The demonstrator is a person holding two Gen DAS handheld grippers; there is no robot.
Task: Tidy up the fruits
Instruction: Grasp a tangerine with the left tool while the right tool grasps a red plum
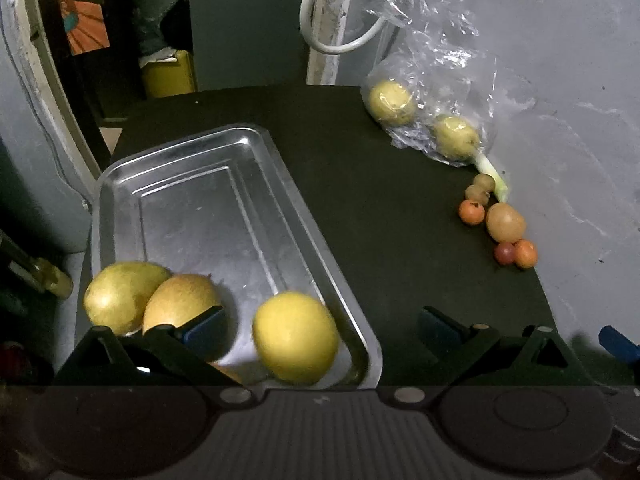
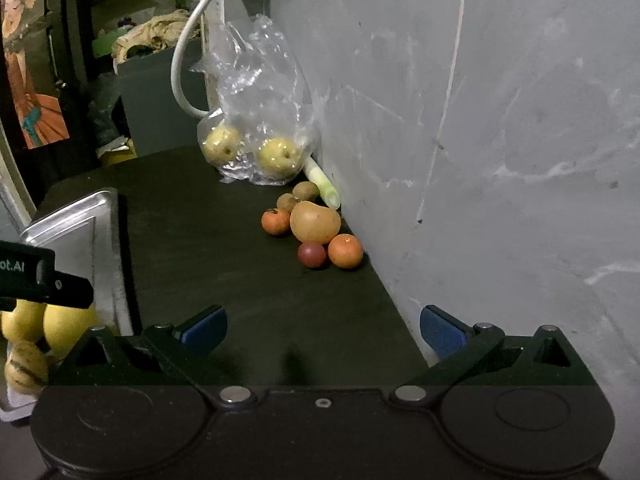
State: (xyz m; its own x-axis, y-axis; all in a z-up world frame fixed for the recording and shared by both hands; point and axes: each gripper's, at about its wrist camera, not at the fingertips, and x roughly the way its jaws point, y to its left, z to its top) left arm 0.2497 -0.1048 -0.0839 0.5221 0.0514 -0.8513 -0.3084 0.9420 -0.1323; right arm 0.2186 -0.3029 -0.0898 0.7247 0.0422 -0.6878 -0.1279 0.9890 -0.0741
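A metal tray point(image 1: 192, 196) lies on the dark table and holds three large yellow fruits at its near end, one of them point(image 1: 295, 336) blurred near the right rim. My left gripper point(image 1: 320, 328) is open above that end, nothing between its fingers. A clear plastic bag point(image 1: 432, 80) at the back holds two yellowish pears point(image 2: 222, 144). Several small fruits lie by the wall: an orange point(image 2: 346, 251), a tan pear-like fruit point(image 2: 315, 222), a purple fruit point(image 2: 312, 255), kiwis. My right gripper point(image 2: 322, 332) is open over bare table, short of that cluster.
A grey wall point(image 2: 500, 120) runs along the table's right edge. A green-white stalk point(image 2: 324, 186) lies against it. A white hose point(image 1: 320, 20) loops behind the bag. Dark boxes and clutter stand beyond the table's far edge. The left gripper's body point(image 2: 44, 276) shows over the tray.
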